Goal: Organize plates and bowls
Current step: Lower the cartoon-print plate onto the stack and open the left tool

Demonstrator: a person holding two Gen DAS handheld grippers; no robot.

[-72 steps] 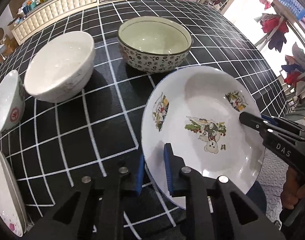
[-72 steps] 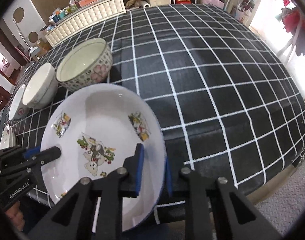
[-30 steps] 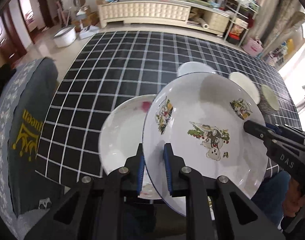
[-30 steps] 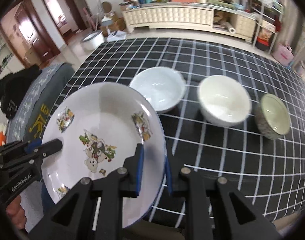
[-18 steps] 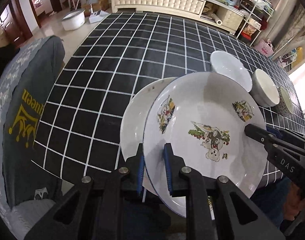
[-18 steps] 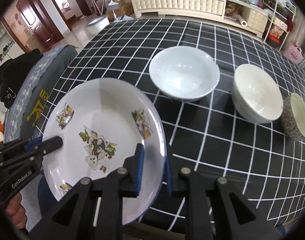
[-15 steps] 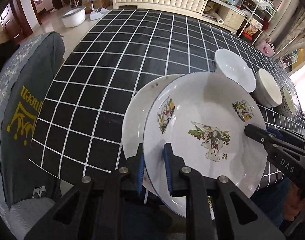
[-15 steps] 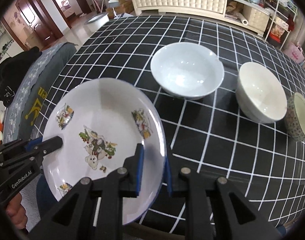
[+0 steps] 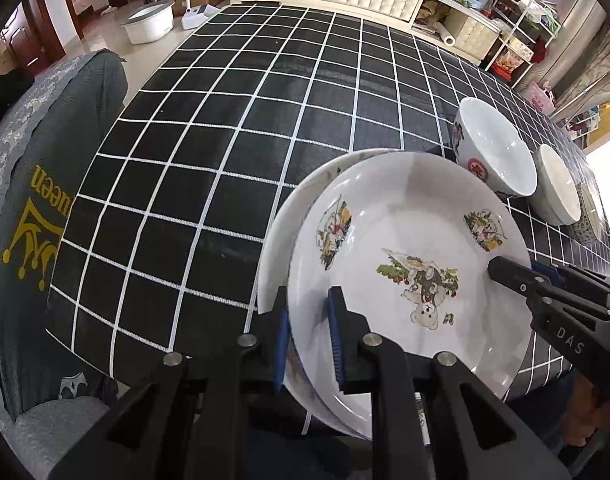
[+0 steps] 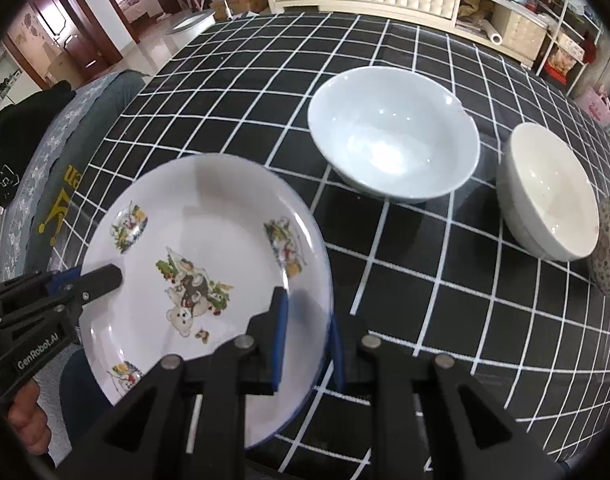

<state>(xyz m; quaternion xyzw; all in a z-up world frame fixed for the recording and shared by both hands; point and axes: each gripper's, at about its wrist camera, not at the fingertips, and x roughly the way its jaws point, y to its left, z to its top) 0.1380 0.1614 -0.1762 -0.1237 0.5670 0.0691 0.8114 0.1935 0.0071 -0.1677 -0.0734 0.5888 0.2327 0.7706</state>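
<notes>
Squarely held the cartoon plate (image 9: 405, 240) from two sides, above the near edge of the black, white-gridded tabletop (image 9: 225, 140). Closed the left gripper (image 9: 309, 300) on one rim, with one blue-padded finger across the plate's face and the other beneath the edge. Clamped the right gripper (image 10: 307, 312) the same way on the opposite rim, its fingers pinching the blue-lined edge between them. Kept both grippers pointing steeply downward, with the plate's printed face turned up: a bear-and-berries picture in the middle and smaller prints around the border.

Carried it directly over a plain white plate (image 9: 289, 208) lying at the tabletop's near edge, so that only a crescent of that lower plate showed on the left in the left wrist view. Could not tell whether the two plates touched.

Saw three bowls standing upright in a row farther along the tabletop, apart from the plates: a wide white bowl (image 10: 393, 132) nearest, then a cream bowl (image 10: 549, 192) just beside it, then a patterned bowl (image 10: 609, 256) cut off by the right wrist view's edge.

Noticed also a grey chair cover (image 9: 29, 208) with a yellow crown print drawn up against the tabletop's left side, and part of the left hand (image 10: 25, 436) behind its gripper.
</notes>
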